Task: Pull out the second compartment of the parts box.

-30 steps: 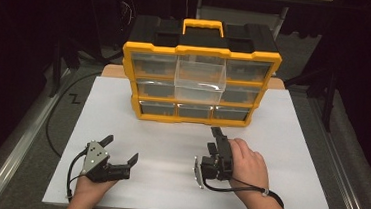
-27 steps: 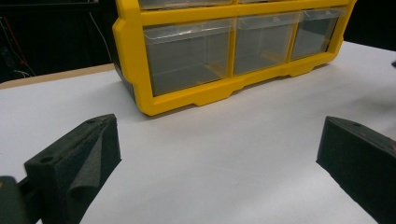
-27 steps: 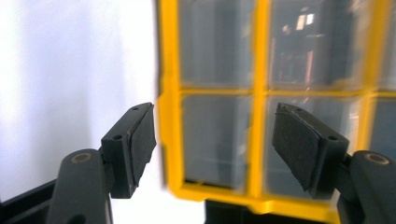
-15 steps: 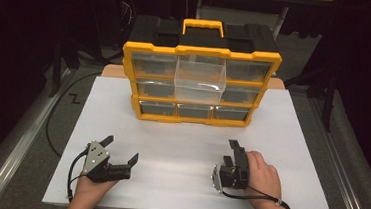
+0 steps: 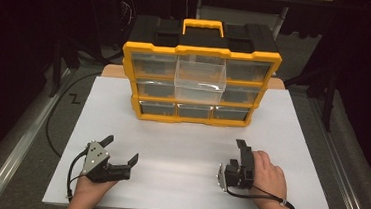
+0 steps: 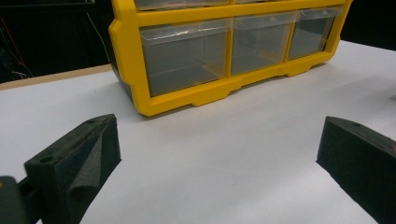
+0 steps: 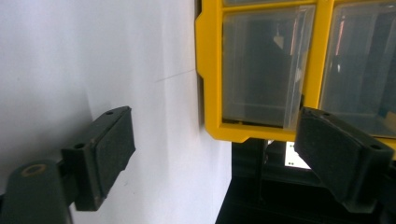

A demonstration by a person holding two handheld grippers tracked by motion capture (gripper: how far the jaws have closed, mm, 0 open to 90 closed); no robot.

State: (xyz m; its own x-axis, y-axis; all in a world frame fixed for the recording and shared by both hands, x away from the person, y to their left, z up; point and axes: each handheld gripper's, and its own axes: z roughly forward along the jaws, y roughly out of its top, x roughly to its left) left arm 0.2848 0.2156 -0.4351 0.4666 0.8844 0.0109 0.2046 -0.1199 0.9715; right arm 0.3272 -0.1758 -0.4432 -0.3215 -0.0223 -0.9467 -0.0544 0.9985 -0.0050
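A yellow organizer with clear drawers stands at the back of the white table, and its top middle drawer is pulled out. My left gripper rests open near the front left, pointing at the organizer's bottom row, with nothing between its jaws. At the front right, my right gripper lies rolled onto its side in the hand. Its jaws have just been opening and stand apart around nothing. In the right gripper view the organizer appears turned sideways.
The white tabletop is bare between the grippers and the organizer. A black cable loops off the table's left edge. Dark stands and equipment surround the table at the back and sides.
The right hand has moved right and down, from near the table's middle to the front right, and its jaws have spread wider. The left gripper has stayed put.
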